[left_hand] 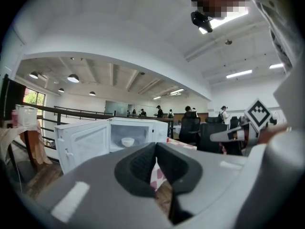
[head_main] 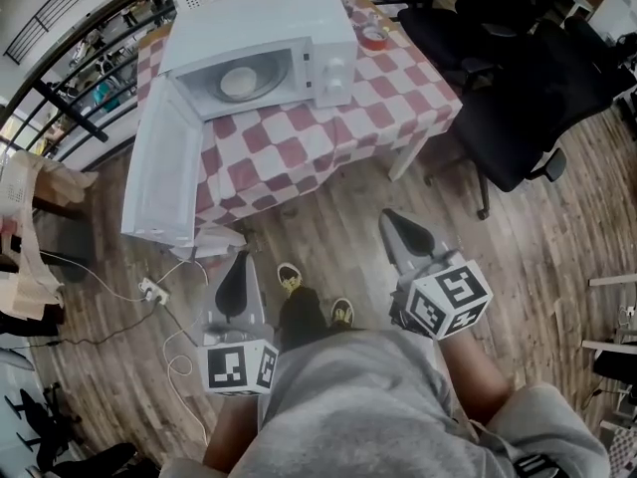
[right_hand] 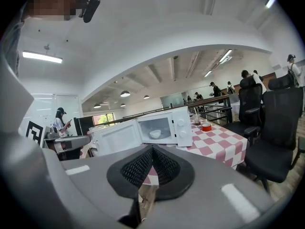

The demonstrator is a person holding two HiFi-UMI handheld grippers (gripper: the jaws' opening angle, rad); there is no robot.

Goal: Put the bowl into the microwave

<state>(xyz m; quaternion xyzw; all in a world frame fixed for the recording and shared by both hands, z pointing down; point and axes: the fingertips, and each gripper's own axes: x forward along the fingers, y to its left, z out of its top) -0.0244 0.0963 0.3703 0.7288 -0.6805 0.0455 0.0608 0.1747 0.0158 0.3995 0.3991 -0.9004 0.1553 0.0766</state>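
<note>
A white microwave [head_main: 269, 28] stands on a red-and-white checked table [head_main: 328, 132] with its door [head_main: 164, 162] swung wide open to the left. The white bowl [head_main: 241, 83] sits inside it on the turntable, and shows there in both gripper views too, bowl [left_hand: 127, 141] and bowl [right_hand: 155, 134]. My left gripper [head_main: 237, 265] and right gripper [head_main: 396, 222] hang over the wooden floor, well short of the table. Both point toward the microwave. The left gripper [left_hand: 156, 148] and the right gripper [right_hand: 152, 149] are both shut with nothing between the pads.
Black office chairs [head_main: 518, 78] crowd the table's right side. A red round container [head_main: 374, 37] lies right of the microwave. A power strip [head_main: 152, 290] and cables trail on the floor at the left. A railing [head_main: 60, 58] runs behind the table, and people stand far off.
</note>
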